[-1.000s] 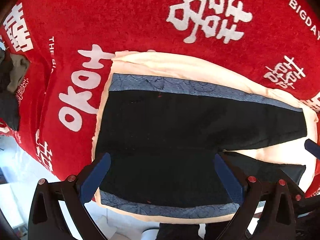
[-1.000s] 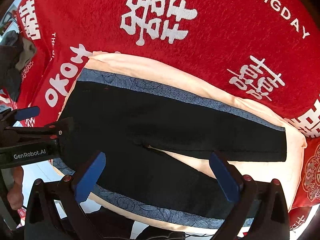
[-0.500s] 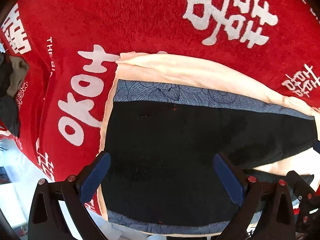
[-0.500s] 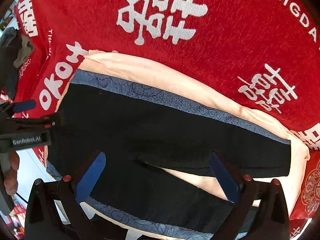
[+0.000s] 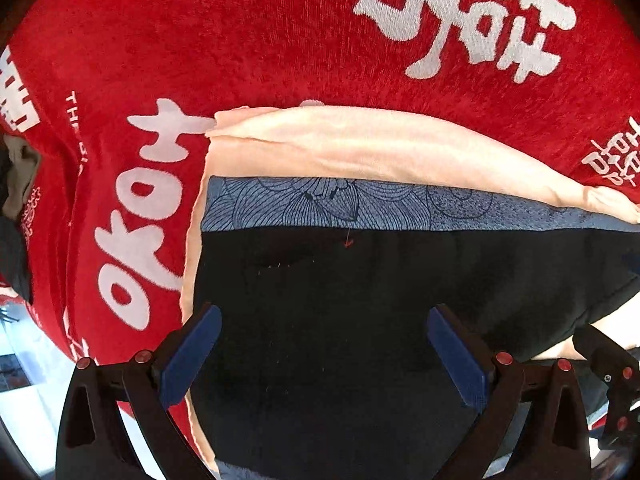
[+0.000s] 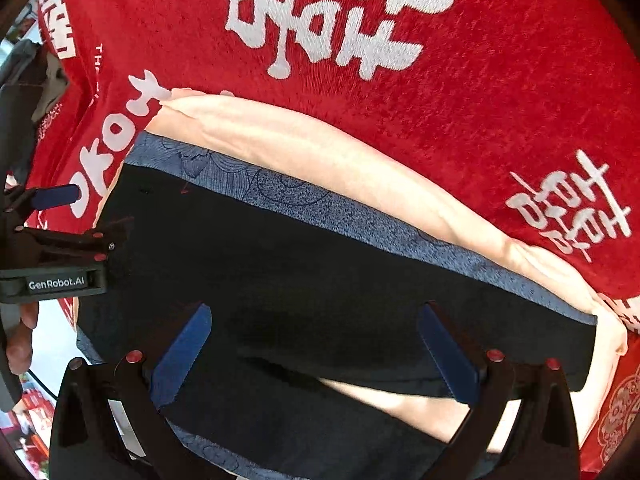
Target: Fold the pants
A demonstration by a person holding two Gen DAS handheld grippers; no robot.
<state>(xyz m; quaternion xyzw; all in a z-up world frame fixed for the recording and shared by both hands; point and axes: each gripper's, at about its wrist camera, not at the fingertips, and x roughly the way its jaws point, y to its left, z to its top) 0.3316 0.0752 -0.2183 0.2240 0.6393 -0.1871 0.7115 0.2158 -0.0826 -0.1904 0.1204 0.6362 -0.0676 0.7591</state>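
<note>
The pants lie spread flat on a peach cloth, which itself sits on a red blanket printed with big white characters. They are black, with a blue patterned strip running along the far edge and another along the near edge. In the right wrist view the two legs part toward the right, with a wedge of peach cloth showing between them; the far leg reaches almost to the cloth's right end.

The left claw hangs over the waist end of the pants, its blue fingers spread wide with only black fabric between them. Nothing is gripped. I cannot tell whether the tips touch the fabric. The left finger sits right at the waist edge of the pants, by the peach border.

The right claw is over the pants near the crotch, where the legs split. Its fingers are also wide apart and hold nothing; the left one lies over the near leg, the right one over the lower edge of the far leg.

From the right wrist view the left claw comes in from the left edge, over the waist, with a bare hand behind its black body. A dark bundle of clothes sits at the blanket's far left edge, well apart from the pants.
</note>
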